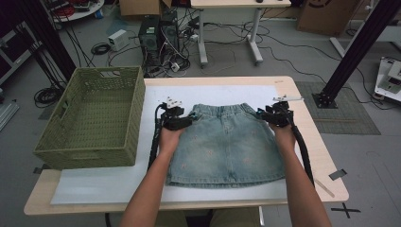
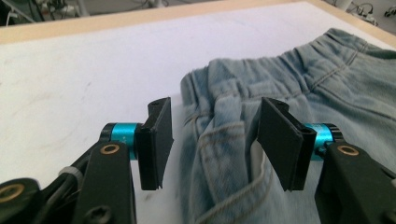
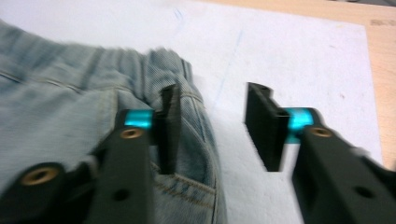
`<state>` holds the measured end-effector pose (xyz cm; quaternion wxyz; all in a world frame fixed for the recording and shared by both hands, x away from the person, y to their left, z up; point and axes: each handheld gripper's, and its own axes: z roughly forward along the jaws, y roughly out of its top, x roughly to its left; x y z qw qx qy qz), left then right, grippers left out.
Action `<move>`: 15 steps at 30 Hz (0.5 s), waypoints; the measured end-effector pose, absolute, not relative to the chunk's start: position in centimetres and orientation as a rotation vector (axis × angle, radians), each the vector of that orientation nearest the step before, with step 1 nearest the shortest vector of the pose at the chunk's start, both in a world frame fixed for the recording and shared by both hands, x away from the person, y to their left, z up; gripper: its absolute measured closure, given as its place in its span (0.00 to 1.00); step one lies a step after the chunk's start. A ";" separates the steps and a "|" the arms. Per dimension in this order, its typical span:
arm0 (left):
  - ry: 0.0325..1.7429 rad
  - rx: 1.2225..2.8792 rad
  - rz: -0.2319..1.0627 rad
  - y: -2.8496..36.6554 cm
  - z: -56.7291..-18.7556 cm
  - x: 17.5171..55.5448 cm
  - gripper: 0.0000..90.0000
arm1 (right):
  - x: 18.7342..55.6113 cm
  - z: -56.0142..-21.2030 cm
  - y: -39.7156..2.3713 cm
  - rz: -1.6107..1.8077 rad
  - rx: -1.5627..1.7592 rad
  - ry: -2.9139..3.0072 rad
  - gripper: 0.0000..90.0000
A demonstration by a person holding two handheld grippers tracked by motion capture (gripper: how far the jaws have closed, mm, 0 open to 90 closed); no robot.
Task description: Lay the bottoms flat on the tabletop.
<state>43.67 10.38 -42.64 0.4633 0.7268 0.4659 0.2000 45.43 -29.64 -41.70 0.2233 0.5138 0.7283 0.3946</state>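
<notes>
A light-blue denim skirt [image 1: 227, 142] lies flat on a white sheet [image 1: 94, 184], its elastic waistband at the far side. My left gripper [image 1: 187, 118] hovers at the waistband's left corner. In the left gripper view it [image 2: 212, 140] is open, the skirt's [image 2: 327, 70] folded side edge lies between the jaws, and neither pad presses on it. My right gripper [image 1: 262, 113] is at the waistband's right corner. The right gripper view shows it [image 3: 212, 126] open, with one jaw over the skirt [image 3: 60, 93] and the other over bare sheet.
A green woven basket [image 1: 85, 151] stands on the table's left part, close to the skirt's left side. The wooden table [image 1: 312, 156] shows bare strips right of the sheet and along the front. Computers, cables and black frame posts stand on the floor beyond.
</notes>
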 end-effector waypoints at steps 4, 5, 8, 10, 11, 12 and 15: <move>1.223 1.794 0.389 11.4 -43.7 43.3 0.50 | 44.3 -41.7 -30.5 1.075 1.413 2.077 0.55; 1.234 1.794 0.363 11.6 -44.1 43.2 0.51 | 44.1 -42.0 -30.6 1.080 1.434 2.103 0.54; 1.259 1.810 0.282 11.7 -44.8 43.1 0.53 | 43.5 -42.9 -30.6 1.081 1.473 2.194 0.52; 1.266 1.816 0.251 11.7 -45.2 43.1 0.56 | 43.2 -43.3 -30.5 1.020 1.464 2.225 0.55; 1.264 1.817 0.255 11.7 -45.2 43.0 0.59 | 43.1 -43.5 -30.5 0.982 1.469 2.227 0.61; 1.260 1.819 0.246 11.7 -45.2 42.9 0.67 | 43.1 -43.7 -30.6 0.950 1.484 2.229 0.67; 1.272 1.786 0.261 11.8 -45.4 42.5 0.89 | 42.9 -44.1 -31.0 0.943 1.495 2.236 0.85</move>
